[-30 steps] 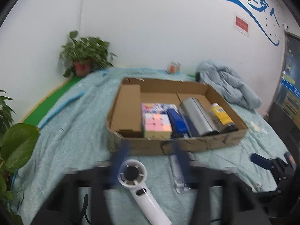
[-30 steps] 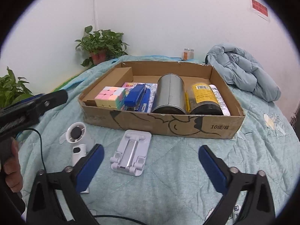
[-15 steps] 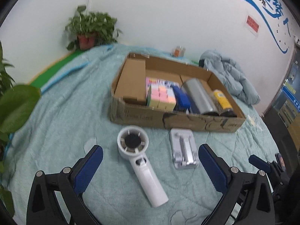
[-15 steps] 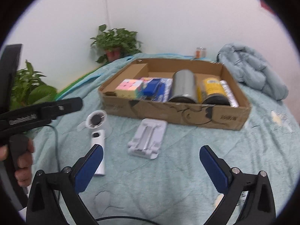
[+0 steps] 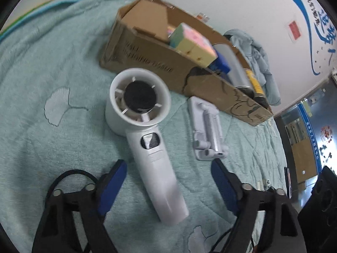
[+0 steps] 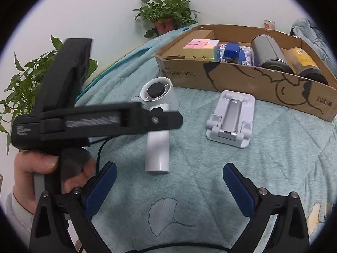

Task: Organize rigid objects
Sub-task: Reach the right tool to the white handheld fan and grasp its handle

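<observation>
A white handheld fan (image 5: pixel 147 126) lies on the teal quilt, head toward the cardboard box (image 5: pixel 151 63). My left gripper (image 5: pixel 168 168) hangs low over it. Its jaws are closing with the fan's handle between the blue pads, which do not touch it. Beside the fan lies a white folding phone stand (image 5: pixel 207 128). My right gripper (image 6: pixel 169 167) is open, its jaws closing slightly with nothing between them. The fan (image 6: pixel 158 147) and the stand (image 6: pixel 230 119) lie ahead of it. The left tool's black body (image 6: pixel 94 122) hides the fan's middle.
The box (image 6: pixel 252 84) holds a pastel cube (image 6: pixel 201 46), a blue stapler (image 6: pixel 231 51), a silver can (image 6: pixel 269 50) and a yellow-labelled can (image 6: pixel 303 61). Potted plants (image 6: pixel 166 14) stand at the back and left. A hand (image 6: pixel 31 164) grips the left tool. A bundled jacket (image 5: pixel 259 52) lies behind the box.
My left gripper opened wide from shut, sank toward the fan and narrowed around its handle. My right gripper dipped lower, and the left tool now fills its left side.
</observation>
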`<control>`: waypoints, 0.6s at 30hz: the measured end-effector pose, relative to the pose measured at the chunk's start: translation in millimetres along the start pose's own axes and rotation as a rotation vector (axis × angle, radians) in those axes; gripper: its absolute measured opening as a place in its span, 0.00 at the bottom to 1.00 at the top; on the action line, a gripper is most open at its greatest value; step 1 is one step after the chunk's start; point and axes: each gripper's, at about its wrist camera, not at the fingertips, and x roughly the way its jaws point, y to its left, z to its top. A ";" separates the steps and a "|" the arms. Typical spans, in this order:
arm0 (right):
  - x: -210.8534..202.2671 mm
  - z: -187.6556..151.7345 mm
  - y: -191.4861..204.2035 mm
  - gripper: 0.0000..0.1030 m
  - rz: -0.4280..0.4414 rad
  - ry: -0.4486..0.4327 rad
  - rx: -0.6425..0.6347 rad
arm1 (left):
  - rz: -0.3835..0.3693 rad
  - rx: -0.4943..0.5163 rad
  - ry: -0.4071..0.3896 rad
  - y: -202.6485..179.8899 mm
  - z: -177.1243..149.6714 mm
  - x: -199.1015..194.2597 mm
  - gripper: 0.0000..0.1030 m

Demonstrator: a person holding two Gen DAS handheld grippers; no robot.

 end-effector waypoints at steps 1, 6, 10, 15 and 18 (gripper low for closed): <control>2.2 1.6 1.1 0.91 0.003 0.004 -0.010 | 0.000 -0.012 0.009 4.5 0.3 4.6 0.67; 27.1 8.4 14.3 0.76 0.013 0.032 -0.060 | -0.022 -0.017 -0.002 14.5 2.4 6.4 0.56; 52.7 12.9 16.7 0.53 0.009 0.074 -0.045 | -0.027 0.000 0.002 16.3 3.4 8.1 0.37; 64.1 11.3 22.1 0.34 -0.012 0.081 -0.030 | -0.027 0.011 0.008 12.6 0.6 8.0 0.32; 60.7 7.2 19.5 0.33 0.005 0.062 0.008 | -0.035 0.023 0.003 7.9 -3.1 5.8 0.31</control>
